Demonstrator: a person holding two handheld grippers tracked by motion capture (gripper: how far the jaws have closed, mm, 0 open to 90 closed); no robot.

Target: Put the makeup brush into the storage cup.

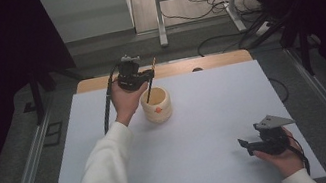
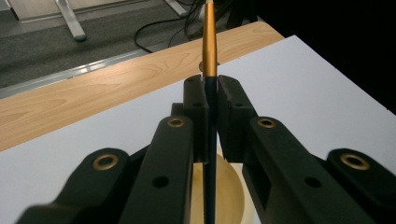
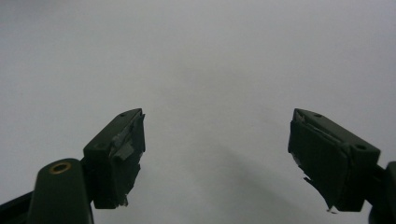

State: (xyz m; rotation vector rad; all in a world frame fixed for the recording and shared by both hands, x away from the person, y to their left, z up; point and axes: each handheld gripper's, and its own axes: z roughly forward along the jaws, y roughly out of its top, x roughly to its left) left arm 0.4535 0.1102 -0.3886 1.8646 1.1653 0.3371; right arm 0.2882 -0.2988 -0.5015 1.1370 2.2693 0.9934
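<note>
Nearest the person, at the sheet's (image 1: 203,155) front right, the right gripper (image 1: 247,144) was held low in a hand, its jaws spread wide with nothing between them; in the right gripper view (image 3: 217,158) bare white sheet (image 3: 210,70) was seen past its pads. Well apart from it, farther back and to the left, a cream cup (image 1: 157,105) stood upright on the sheet, with a small orange mark seen inside. Just behind and above the cup, the left gripper (image 1: 147,76) was held by the left hand (image 1: 124,101), a white sleeve (image 1: 102,178) trailing toward the near edge. In the left gripper view its jaws were closed on a thin stick (image 2: 209,93), dark below and orange above, whose lower end was hidden inside the cup (image 2: 229,196). Beyond the sheet, a strip of wooden table (image 1: 216,60) was left uncovered, and cables (image 1: 206,5) were seen on the floor behind.
</note>
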